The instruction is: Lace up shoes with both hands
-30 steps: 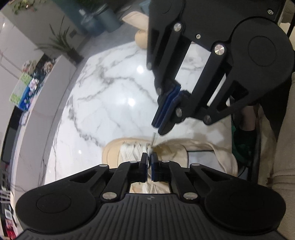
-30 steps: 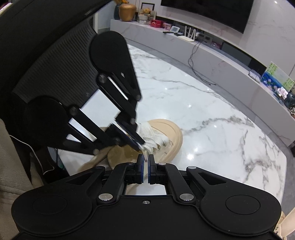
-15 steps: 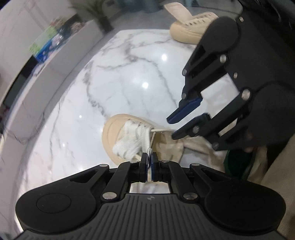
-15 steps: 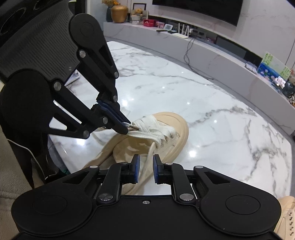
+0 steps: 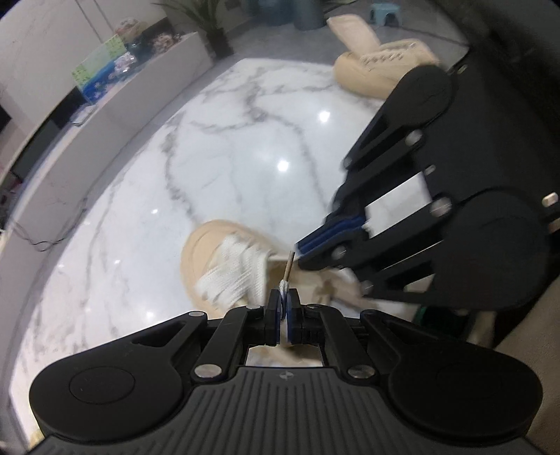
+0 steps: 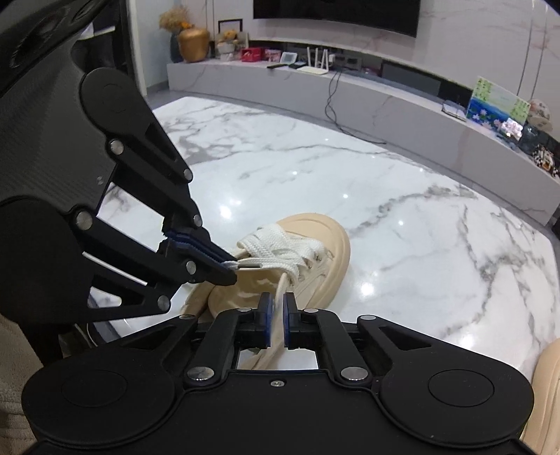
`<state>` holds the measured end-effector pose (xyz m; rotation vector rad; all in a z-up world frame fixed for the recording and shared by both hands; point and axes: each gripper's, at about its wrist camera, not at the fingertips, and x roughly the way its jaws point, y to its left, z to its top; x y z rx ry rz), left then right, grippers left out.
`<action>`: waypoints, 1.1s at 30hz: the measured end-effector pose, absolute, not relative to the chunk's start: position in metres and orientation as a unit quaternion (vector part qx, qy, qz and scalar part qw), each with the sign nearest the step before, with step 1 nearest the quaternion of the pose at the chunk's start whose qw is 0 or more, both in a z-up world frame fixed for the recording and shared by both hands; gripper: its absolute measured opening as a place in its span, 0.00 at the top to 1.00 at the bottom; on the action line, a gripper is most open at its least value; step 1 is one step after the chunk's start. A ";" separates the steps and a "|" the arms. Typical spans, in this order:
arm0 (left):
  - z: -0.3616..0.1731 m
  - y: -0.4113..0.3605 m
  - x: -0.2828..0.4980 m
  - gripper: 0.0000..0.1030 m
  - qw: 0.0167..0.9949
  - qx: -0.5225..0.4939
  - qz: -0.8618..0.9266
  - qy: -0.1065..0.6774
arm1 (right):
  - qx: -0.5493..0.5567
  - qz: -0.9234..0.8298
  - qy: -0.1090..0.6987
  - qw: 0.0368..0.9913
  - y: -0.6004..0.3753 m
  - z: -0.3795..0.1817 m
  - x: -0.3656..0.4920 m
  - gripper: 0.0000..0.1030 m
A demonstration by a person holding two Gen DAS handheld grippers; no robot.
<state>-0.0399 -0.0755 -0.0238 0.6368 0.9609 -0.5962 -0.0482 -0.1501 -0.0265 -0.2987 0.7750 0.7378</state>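
A glossy white marble table (image 6: 402, 196) mirrors ceiling lights; at twelve o'clock, a long low cabinet (image 6: 385, 101) beneath a dark screen (image 6: 336, 14).

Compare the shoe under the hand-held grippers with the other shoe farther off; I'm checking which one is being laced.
The near shoe carries a white lace across its front eyelets; the far shoe shows bare eyelets with no lace visible. The near shoe's lace is pinched by the left hand-held gripper and the right hand-held gripper; the far shoe lies apart, untouched. Both are beige.
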 end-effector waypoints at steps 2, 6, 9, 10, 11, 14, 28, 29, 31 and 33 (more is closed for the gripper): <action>-0.028 -0.080 -0.036 0.98 0.793 0.301 -0.276 0.452 | -0.137 0.351 0.369 0.849 -0.153 -0.028 -0.047 0.98; -0.039 -0.082 -0.030 0.98 0.786 0.310 -0.261 0.468 | -0.125 0.350 0.371 0.851 -0.157 -0.028 -0.046 0.98; -0.045 -0.082 -0.026 0.98 0.781 0.317 -0.250 0.477 | -0.118 0.345 0.373 0.853 -0.160 -0.030 -0.045 0.98; -0.047 -0.082 -0.024 0.98 0.779 0.319 -0.246 0.481 | -0.116 0.344 0.373 0.854 -0.161 -0.030 -0.044 0.98; -0.049 -0.082 -0.023 0.98 0.777 0.319 -0.246 0.483 | -0.115 0.344 0.373 0.854 -0.162 -0.030 -0.045 0.98; -0.053 -0.083 -0.020 0.98 0.774 0.319 -0.243 0.491 | -0.111 0.344 0.372 0.855 -0.163 -0.031 -0.046 0.98; -0.059 -0.086 -0.014 0.98 0.759 0.331 -0.244 0.504 | -0.103 0.353 0.368 0.854 -0.166 -0.031 -0.046 0.98; -0.059 -0.086 -0.014 0.98 0.759 0.332 -0.244 0.505 | -0.103 0.354 0.368 0.854 -0.167 -0.031 -0.046 0.98; -0.060 -0.086 -0.014 0.98 0.757 0.333 -0.244 0.506 | -0.103 0.355 0.368 0.853 -0.167 -0.031 -0.045 0.98; -0.060 -0.086 -0.014 0.98 0.756 0.334 -0.244 0.507 | -0.103 0.356 0.367 0.853 -0.168 -0.031 -0.045 0.98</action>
